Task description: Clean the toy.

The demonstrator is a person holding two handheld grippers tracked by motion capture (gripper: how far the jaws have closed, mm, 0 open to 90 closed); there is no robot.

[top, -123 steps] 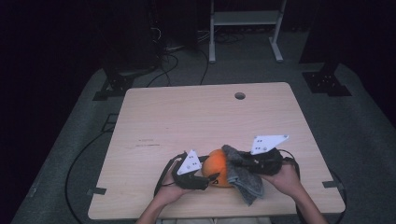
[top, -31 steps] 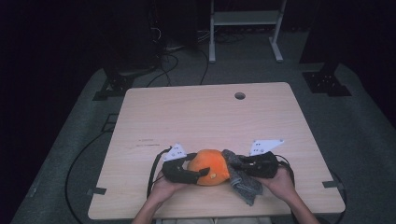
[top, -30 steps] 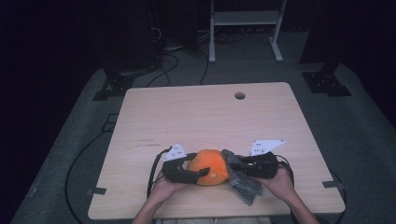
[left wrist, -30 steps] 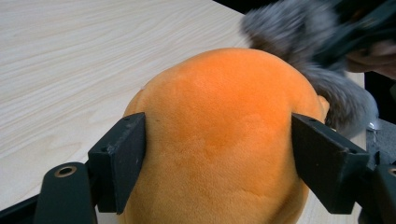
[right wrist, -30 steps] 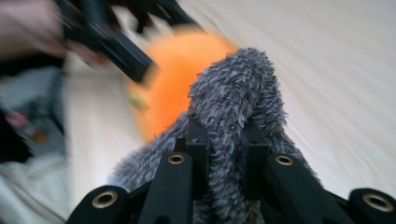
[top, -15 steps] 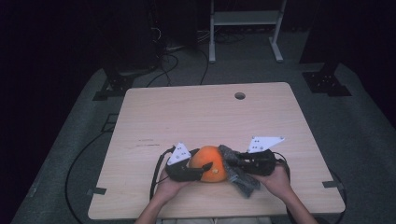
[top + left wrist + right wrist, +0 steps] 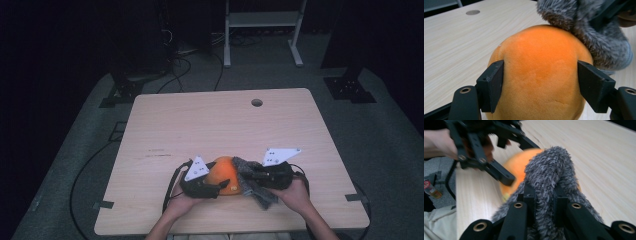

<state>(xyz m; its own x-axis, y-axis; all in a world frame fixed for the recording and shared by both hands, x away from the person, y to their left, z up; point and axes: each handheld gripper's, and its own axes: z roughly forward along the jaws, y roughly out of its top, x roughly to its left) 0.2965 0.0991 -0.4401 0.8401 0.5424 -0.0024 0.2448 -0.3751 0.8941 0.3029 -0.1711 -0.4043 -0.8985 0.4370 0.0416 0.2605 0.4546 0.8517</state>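
High view, near edge first: two hands holding the tools close together at the front of the table (image 7: 210, 125). Left gripper (image 7: 220, 187) set around the orange plush ball (image 7: 224, 172), jaws just eased wider yet pressed into both flanks, the ball between them, as seen in the left gripper view. Right gripper (image 7: 245, 176) pinched tight on the grey furry cloth (image 7: 262, 196), a thick fold of it bunched between the jaws in the right gripper view.

Ball resting on the tabletop near the front edge, between both tools. Cloth draped over its right shoulder and trailing down onto the wood beside it; most of the orange bare. Probably mid-way through working cloth and ball apart or together; cannot tell which. Either way, unfinished: cloth touching the ball, both tools engaged.

Ball: rounded dome, short smooth velvety pile, soft enough to dent. Cloth: long shaggy fibres, limp, floppy. Table: pale wood grain, flat, a small round hole (image 7: 257, 102) near the far edge.
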